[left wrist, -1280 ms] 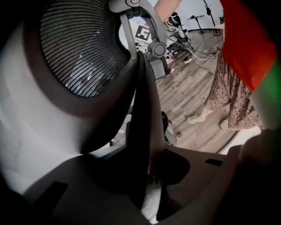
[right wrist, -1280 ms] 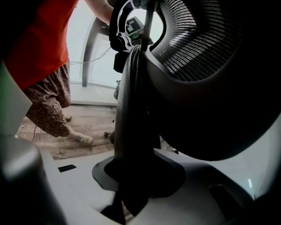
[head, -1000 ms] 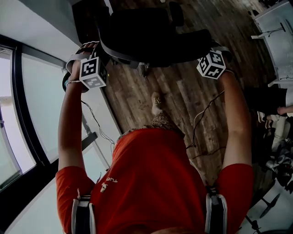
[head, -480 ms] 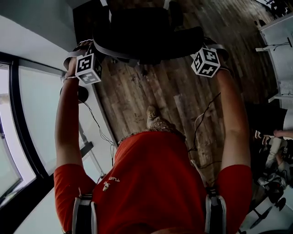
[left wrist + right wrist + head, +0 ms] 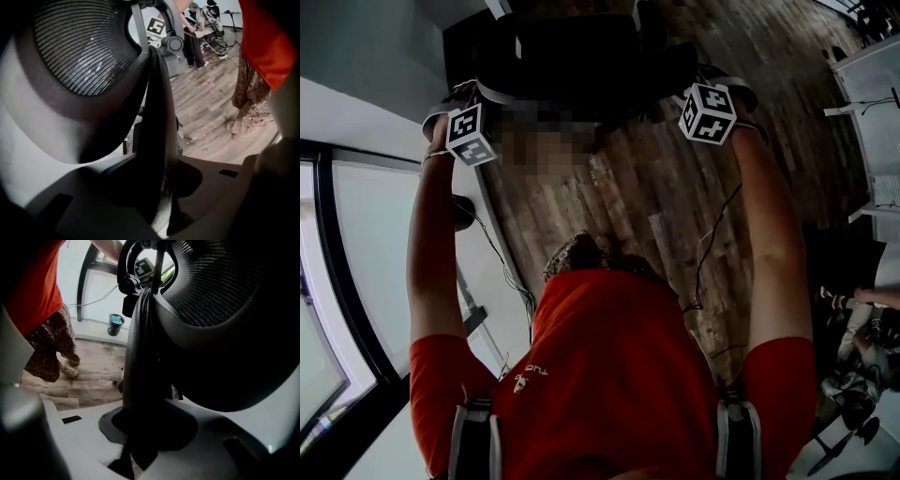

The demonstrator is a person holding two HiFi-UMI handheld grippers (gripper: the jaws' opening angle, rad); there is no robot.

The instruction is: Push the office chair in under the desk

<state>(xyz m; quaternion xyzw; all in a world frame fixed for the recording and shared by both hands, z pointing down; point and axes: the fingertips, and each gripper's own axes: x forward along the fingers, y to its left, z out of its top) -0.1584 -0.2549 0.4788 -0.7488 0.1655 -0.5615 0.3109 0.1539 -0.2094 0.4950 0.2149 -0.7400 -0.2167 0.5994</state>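
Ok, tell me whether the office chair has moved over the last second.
Yes. In the head view the office chair has slid up the picture, farther past the white desk at right.

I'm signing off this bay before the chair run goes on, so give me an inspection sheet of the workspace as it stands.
Surface: wooden plank floor.
Job's things: black office chair, mesh back toward the person; which desk it goes under cannot be told.
Clutter: teal bin on the floor by the glass wall.
Grippers: left gripper and right gripper each clamped on a side edge of the chair back.
Cables: black cable hangs below the person's right arm.
Surroundings: glass wall on the person's left, white desk on the right, people in the background.
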